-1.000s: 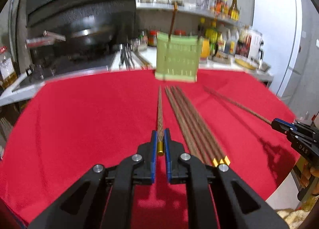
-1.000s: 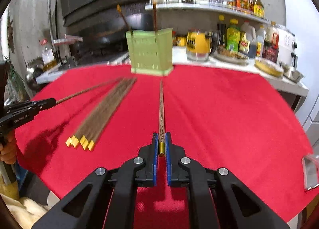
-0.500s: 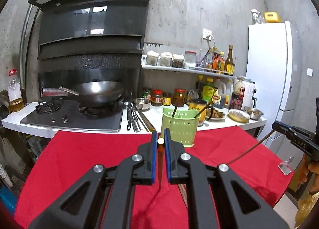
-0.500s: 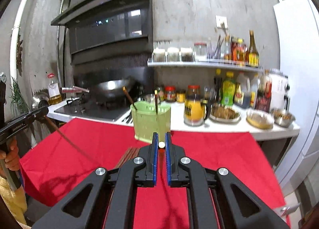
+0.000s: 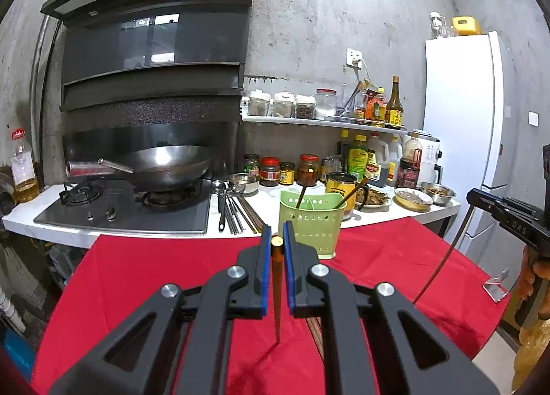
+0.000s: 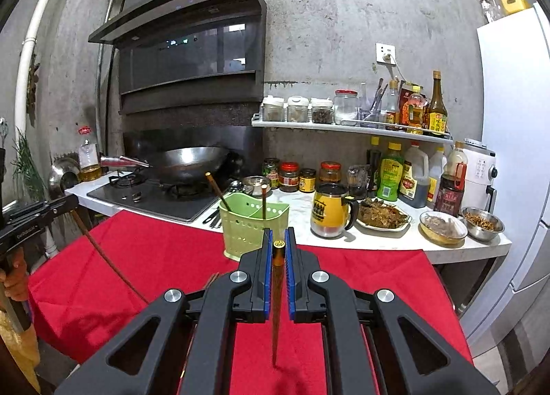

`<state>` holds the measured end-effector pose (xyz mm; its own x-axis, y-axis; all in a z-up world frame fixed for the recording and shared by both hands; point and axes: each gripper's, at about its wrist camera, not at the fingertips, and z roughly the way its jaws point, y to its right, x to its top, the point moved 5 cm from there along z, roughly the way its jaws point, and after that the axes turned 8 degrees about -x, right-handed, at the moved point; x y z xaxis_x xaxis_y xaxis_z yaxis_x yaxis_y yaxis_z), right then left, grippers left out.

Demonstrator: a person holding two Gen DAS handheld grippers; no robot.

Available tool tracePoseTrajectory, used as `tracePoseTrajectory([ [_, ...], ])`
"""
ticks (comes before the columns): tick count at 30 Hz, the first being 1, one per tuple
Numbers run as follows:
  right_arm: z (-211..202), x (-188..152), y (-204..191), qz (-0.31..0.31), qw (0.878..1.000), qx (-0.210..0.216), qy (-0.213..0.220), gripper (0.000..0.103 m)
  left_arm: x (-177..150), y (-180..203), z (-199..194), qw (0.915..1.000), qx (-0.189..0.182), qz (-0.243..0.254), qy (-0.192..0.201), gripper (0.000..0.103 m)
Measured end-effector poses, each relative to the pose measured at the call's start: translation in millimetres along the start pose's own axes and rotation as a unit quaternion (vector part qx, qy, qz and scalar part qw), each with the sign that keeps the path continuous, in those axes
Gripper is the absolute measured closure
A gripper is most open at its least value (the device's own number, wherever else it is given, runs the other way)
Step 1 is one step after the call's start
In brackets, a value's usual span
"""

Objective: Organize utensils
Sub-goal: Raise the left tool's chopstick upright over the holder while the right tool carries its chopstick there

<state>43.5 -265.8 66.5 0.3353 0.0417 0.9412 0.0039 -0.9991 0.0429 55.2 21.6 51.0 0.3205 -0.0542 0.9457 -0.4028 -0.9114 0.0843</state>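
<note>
1. Left gripper, jaws clamped on one gold-capped chopstick hanging tip-down over the red cloth.
2. Right gripper, likewise clamped on another chopstick.
3. Green holder at the cloth's far edge: two chopsticks inside.
4. Yellow mug on the counter behind; print unreadable.

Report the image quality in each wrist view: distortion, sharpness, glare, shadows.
Left wrist view: strong fisheye bowing of the fridge, dark vignette in the corners, scene sharp, window glare on the range hood, the held chopstick casting a faint shadow on the red cloth.
Right wrist view: the same barrel distortion, sharp; shine on the wok; soft gripper shadows on the cloth.
</note>
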Motion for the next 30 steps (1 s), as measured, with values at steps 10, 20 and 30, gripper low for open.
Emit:
tracePoseTrajectory([
  [10, 40.5, -48.8, -2.5, -0.005, 0.997, -0.012, -0.070, 0.095, -63.7, -1.1, 55.3, 0.9931, -0.005, -0.011, -0.116, 0.097],
  [20, 40.8, -46.0, 1.1, -0.001, 0.997, -0.008, -0.072, 0.096, -49.8, -1.7, 54.7, 0.9940, -0.013, -0.004, -0.108, 0.097],
  [30, 89.1, 41.7, 8.8, 0.009, 1.000, -0.014, 0.012, 0.096, 50.8, -22.7, 104.5, 0.9986, -0.018, -0.007, -0.050, 0.097],
])
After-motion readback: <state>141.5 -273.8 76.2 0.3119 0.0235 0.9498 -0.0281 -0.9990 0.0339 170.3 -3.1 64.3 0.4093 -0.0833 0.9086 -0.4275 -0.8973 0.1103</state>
